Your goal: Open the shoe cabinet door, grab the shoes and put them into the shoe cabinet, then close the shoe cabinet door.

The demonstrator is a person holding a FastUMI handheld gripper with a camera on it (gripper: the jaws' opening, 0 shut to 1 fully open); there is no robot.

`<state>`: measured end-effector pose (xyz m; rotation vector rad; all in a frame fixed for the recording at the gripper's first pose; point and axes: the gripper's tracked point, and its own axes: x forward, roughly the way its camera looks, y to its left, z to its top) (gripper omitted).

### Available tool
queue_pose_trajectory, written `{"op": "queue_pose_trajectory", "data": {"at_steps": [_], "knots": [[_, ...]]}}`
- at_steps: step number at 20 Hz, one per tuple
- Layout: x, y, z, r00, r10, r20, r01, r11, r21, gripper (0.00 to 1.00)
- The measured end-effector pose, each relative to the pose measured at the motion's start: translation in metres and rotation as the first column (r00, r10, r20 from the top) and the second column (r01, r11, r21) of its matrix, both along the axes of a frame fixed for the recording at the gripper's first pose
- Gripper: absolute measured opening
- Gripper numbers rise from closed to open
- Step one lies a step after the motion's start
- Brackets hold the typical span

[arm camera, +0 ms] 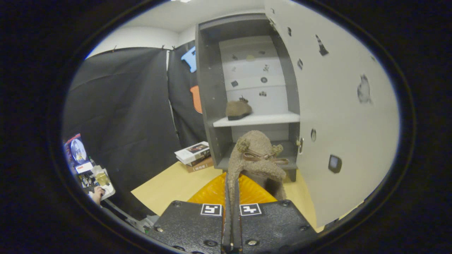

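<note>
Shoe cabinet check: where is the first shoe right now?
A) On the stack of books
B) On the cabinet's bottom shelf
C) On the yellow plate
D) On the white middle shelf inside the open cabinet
D: one brown shoe sits on the white shelf in the open cabinet, while the gripper is shut on the other shoe ahead of it.

We see the gripper (231, 197) pinching a fuzzy brown shoe (256, 160) | grey open cabinet (208, 88) beyond | second brown shoe (238, 109) on its white shelf (261, 119) | stacked books (195, 155) left of cabinet.
</note>
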<state>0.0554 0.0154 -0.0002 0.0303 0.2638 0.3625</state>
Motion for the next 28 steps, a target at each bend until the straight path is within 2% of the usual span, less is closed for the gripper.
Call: {"op": "queue_pose_trajectory", "data": {"at_steps": [3, 7, 13, 16, 19, 22, 28], "knots": [[-0.01, 0.005, 0.055, 0.996, 0.02, 0.086, -0.017, 0.999, -0.037, 0.05], [-0.013, 0.011, 0.11, 0.99, 0.02, 0.136, -0.017, 0.999, -0.03, 0.06], [0.011, 0.012, 0.162, 0.979, -0.017, 0.202, 0.024, 0.999, -0.033, 0.05], [0.052, 0.012, 0.177, 0.98, -0.052, 0.192, 0.065, 0.996, -0.061, 0.06], [0.12, 0.007, 0.181, 0.981, -0.127, 0.145, 0.137, 0.989, -0.062, 0.05], [0.202, -0.007, 0.169, 0.973, -0.206, 0.106, 0.217, 0.971, -0.102, 0.05], [0.333, -0.025, 0.107, 0.96, -0.277, 0.044, 0.278, 0.921, -0.272, 0.05]]}}
